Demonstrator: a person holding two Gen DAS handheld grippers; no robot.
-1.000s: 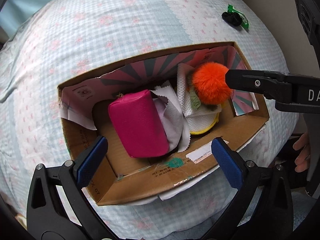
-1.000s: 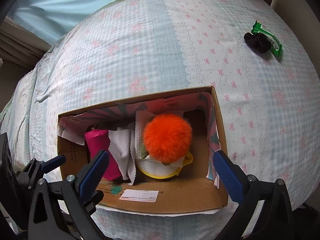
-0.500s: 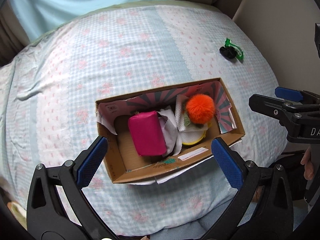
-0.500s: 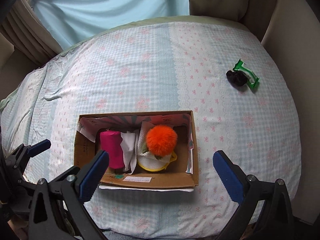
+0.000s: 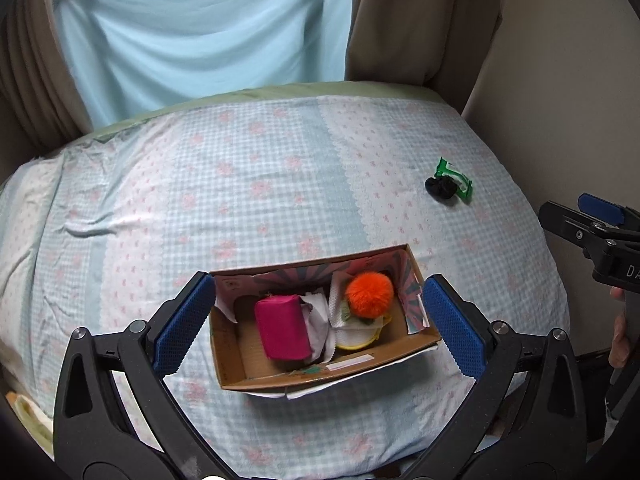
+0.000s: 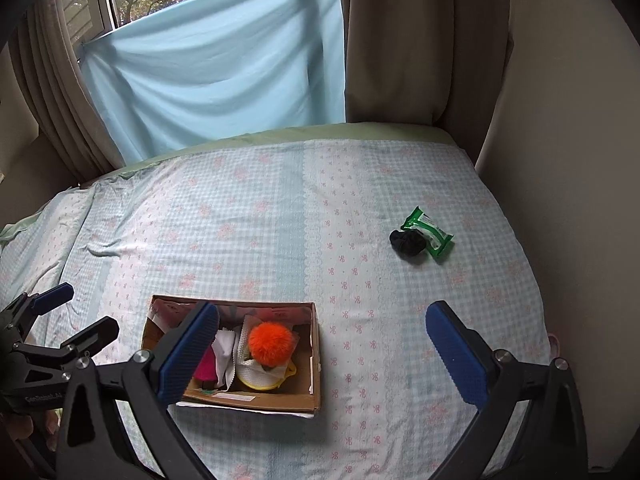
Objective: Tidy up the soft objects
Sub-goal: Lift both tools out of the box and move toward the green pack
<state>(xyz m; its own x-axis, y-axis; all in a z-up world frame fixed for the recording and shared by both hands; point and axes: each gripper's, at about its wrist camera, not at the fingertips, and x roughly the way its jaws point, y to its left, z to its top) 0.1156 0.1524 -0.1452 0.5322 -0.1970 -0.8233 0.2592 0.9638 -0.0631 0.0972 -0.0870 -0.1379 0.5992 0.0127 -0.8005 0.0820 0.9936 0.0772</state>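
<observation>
A cardboard box (image 5: pixel 280 378) lies on the bed near its front edge; it also shows in the right wrist view (image 6: pixel 314 364). In it are an orange pompom (image 5: pixel 369 294) (image 6: pixel 270 342), a pink pouch (image 5: pixel 282 332), white cloths (image 5: pixel 318 326) and a yellow-rimmed item (image 6: pixel 262 380). My left gripper (image 5: pixel 318 326) is open and empty, high above the box. My right gripper (image 6: pixel 320 346) is open and empty, above the bed just right of the box. A black scrunchie (image 6: pixel 408 242) (image 5: pixel 440 189) and a green packet (image 6: pixel 430 232) (image 5: pixel 456 178) lie at the bed's far right.
The bed (image 6: pixel 260 220) has a pale blue checked sheet with pink flowers. A blue cloth (image 6: pixel 216 64) and brown curtains (image 6: pixel 392 40) hang behind it. A beige wall (image 6: pixel 560 120) runs along the bed's right side.
Both grippers have pulled up and back from the box, so it looks much smaller. The right gripper has left the pompom in the box and moved off to the right.
</observation>
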